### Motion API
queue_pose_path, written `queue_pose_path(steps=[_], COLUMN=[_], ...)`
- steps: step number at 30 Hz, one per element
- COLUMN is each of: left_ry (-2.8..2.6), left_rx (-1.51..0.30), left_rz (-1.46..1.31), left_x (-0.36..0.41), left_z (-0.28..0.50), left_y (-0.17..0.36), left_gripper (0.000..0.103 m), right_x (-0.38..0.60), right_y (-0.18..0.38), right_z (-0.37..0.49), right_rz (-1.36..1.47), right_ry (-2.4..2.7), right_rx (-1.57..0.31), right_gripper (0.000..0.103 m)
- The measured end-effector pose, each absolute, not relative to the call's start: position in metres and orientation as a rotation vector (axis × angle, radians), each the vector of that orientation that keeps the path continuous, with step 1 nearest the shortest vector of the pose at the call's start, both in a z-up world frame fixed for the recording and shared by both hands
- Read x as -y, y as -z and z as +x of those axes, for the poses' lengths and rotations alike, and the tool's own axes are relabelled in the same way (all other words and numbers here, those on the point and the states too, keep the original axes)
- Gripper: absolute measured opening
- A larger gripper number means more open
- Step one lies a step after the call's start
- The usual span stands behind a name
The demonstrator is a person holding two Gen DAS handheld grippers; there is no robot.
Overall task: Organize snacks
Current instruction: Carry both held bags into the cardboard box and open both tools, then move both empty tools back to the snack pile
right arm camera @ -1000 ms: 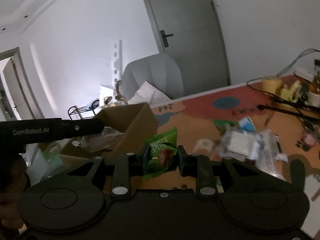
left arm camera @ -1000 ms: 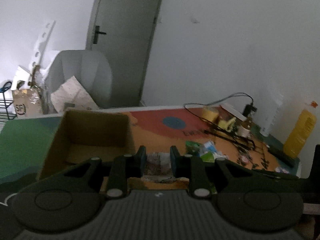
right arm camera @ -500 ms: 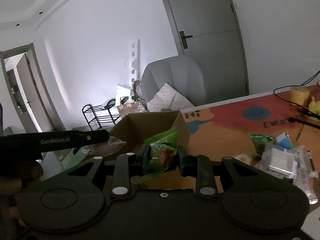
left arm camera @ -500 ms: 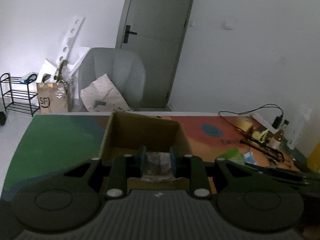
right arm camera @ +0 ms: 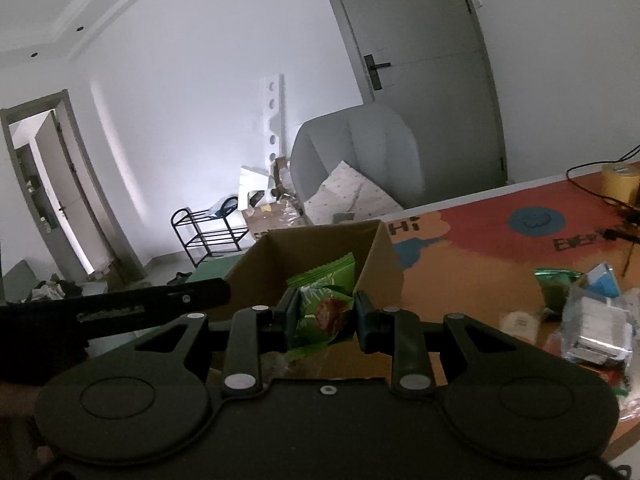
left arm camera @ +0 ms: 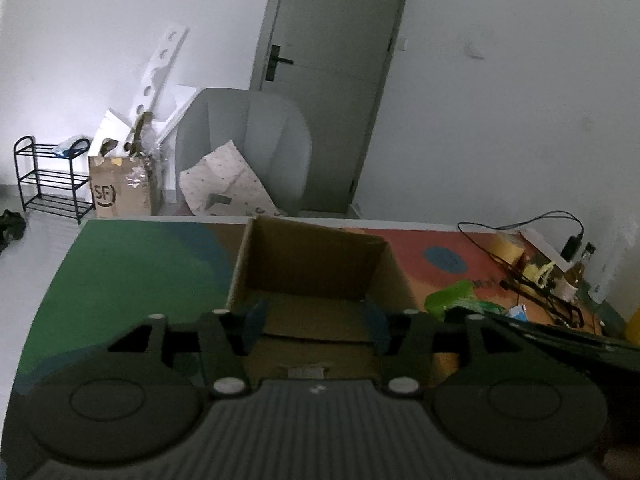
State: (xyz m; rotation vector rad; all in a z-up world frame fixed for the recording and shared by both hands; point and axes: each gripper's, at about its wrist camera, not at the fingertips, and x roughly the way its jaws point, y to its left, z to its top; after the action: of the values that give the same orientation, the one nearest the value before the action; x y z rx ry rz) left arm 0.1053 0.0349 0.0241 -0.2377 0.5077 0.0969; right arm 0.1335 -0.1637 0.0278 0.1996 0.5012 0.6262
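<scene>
An open cardboard box (left arm camera: 312, 256) stands on the colourful table mat; it also shows in the right wrist view (right arm camera: 320, 248). My left gripper (left arm camera: 314, 324) is open and empty over the box's near edge; a small clear packet (left arm camera: 306, 372) lies just below it. My right gripper (right arm camera: 326, 318) is shut on a green snack packet (right arm camera: 324, 300) and holds it at the box's near right side. The green packet also shows in the left wrist view (left arm camera: 452, 296), beside the box.
Several loose snack packets (right arm camera: 588, 316) lie on the mat to the right. Cables (left arm camera: 532, 276), a tape roll (right arm camera: 620, 180) and small bottles sit at the far right. A grey chair (left arm camera: 244, 152) and a shoe rack (left arm camera: 48, 180) stand beyond the table.
My left gripper swung left over the box, opened, and let go of the clear packet. My right gripper carried the green packet closer to the box.
</scene>
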Motion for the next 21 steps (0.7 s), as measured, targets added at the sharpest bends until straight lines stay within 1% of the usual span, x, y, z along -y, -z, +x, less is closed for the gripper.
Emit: queue_pose_path(steps=[5, 7, 9, 10, 12, 16, 18, 21], left_ry=[-0.137, -0.155, -0.174, -0.184, -0.194, -0.177, -0.162, -0.127], left_rx=[-0.495, -0.49, -0.487, -0.486, -0.484, -0.494, -0.505, -0.515], left_rz=[-0.237, -0.237, -0.24, -0.24, -0.234, -0.238, -0.24, -0.234], left_x=[-0.041, -0.044, -0.045, -0.046, -0.044, -0.036, -0.03, -0.018], left_z=[0.093, 0.088, 0.086, 0.085, 0.084, 0.087, 0.09, 0.095], left_y=[-0.027, -0.028, -0.029, -0.029, -0.029, -0.026, -0.024, -0.021], left_gripper=[0.074, 0.077, 0.082, 0.085, 0.09, 0.097, 0.098, 0.098], right_x=[0.154, 0.15, 0.15, 0.151, 0.155, 0.171, 0.179, 0.195], right_y=[-0.032, -0.034, -0.034, -0.034, -0.032, -0.027, -0.026, -0.024], right_z=[0.137, 0.139, 0.14, 0.14, 0.14, 0.138, 0.135, 0.131], right_rz=[0.212, 0.222, 0.243, 0.243, 0.246, 0.265, 0.269, 0.27], right_ry=[-0.667, -0.69, -0.697, -0.69, -0.678, -0.639, -0.615, -0.556], right_rx=[-0.495, -0.492, -0.478, -0.473, -0.47, -0.493, -0.497, -0.496], right_gripper=[0.028, 0.03, 0.043, 0.047, 0.059, 0.066, 0.075, 0.077])
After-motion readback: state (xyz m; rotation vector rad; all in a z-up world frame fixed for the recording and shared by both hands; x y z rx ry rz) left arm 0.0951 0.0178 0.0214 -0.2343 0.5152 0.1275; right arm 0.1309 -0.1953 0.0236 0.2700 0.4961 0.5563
